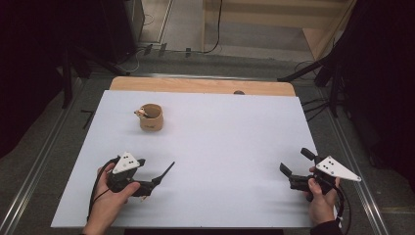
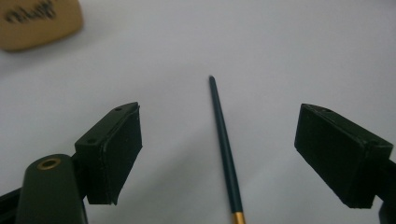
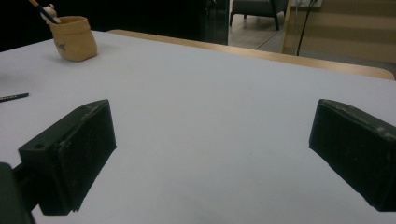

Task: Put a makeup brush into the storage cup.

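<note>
A white surface (image 1: 220, 147) carries a tan pen cup (image 1: 150, 117) at its far left, already holding one pencil and a small figure. Nearer the person, the left gripper (image 2: 219, 154) straddles a dark green pencil (image 2: 224, 144) lying flat, fingers (image 2: 116, 154) spread and not touching it; the pickup looks not yet made, the drop into the cup left. The right gripper (image 3: 210, 154) waits well apart, fingers wide, holding nothing. Nothing blocks the way.
</note>
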Tool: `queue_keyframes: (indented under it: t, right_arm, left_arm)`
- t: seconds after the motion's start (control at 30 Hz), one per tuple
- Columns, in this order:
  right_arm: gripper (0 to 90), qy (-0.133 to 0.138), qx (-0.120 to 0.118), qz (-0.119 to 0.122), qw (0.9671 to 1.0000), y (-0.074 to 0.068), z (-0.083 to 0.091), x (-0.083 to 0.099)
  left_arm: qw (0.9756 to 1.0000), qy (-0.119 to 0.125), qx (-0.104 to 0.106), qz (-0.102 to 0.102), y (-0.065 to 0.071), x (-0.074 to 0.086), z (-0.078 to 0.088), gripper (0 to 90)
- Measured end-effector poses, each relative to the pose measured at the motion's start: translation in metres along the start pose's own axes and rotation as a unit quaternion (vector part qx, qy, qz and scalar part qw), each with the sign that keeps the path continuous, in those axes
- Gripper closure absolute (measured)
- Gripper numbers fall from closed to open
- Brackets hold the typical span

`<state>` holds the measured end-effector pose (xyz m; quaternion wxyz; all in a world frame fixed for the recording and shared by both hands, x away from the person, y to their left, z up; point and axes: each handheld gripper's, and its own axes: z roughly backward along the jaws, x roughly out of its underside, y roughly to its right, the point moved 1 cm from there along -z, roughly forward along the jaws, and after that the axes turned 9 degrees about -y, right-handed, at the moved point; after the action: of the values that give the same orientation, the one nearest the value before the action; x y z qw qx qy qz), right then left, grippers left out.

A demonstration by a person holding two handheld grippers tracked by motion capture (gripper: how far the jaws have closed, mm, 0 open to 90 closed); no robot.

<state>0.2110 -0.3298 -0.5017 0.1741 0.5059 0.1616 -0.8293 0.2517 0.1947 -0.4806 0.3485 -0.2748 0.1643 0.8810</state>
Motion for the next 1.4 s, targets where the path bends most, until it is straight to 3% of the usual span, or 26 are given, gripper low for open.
queue_keyframes:
  t: [0.1, 0.23, 0.33, 0.43, 0.53, 0.67, 0.87, 1.17, 1.4]
  right_arm:
    - [0.8, 0.0, 0.001, 0.0, 1.0, 0.0, 0.0, 0.0]
    - [0.9, 0.001, 0.001, 0.0, 1.0, 0.0, 0.0, 0.0]
    - [0.9, 0.0, 0.001, -0.001, 1.0, 0.001, 0.0, 0.0]
    - [0.9, 0.0, 0.001, -0.001, 1.0, 0.0, 0.0, 0.0]
    - [0.9, 0.0, 0.001, -0.001, 1.0, 0.001, 0.0, 0.0]
    - [0.9, -0.001, 0.001, -0.001, 1.0, 0.001, 0.0, 0.0]
    - [0.9, -0.001, 0.001, -0.001, 1.0, 0.001, -0.001, 0.0]
    - [1.0, -0.002, -0.001, -0.001, 1.0, 0.0, -0.001, 0.0]
    - [1.0, -0.004, -0.001, -0.001, 1.0, 0.001, -0.001, 0.001]
  left_arm:
    - [0.9998, -0.019, -0.001, 0.0, 0.003, 0.0, -0.005, 16.1]
    - [0.9994, -0.033, -0.011, 0.007, 0.006, -0.003, -0.006, 25.7]
    - [0.999, -0.041, -0.009, 0.017, 0.006, -0.002, -0.006, 43.9]
    - [0.9986, -0.051, -0.006, 0.009, 0.005, -0.002, -0.006, 54.9]
    - [0.9978, -0.065, -0.011, 0.004, 0.005, -0.004, -0.002, 57.0]
    - [0.9963, -0.084, -0.007, 0.016, 0.004, -0.006, 0.001, 63.8]
    - [0.9923, -0.12, 0.02, 0.022, 0.004, -0.007, 0.0, 68.0]
    - [0.9854, -0.17, 0.0, 0.016, 0.006, -0.005, -0.006, 72.3]
    - [0.9822, -0.186, 0.008, 0.021, 0.007, -0.005, -0.009, 74.3]
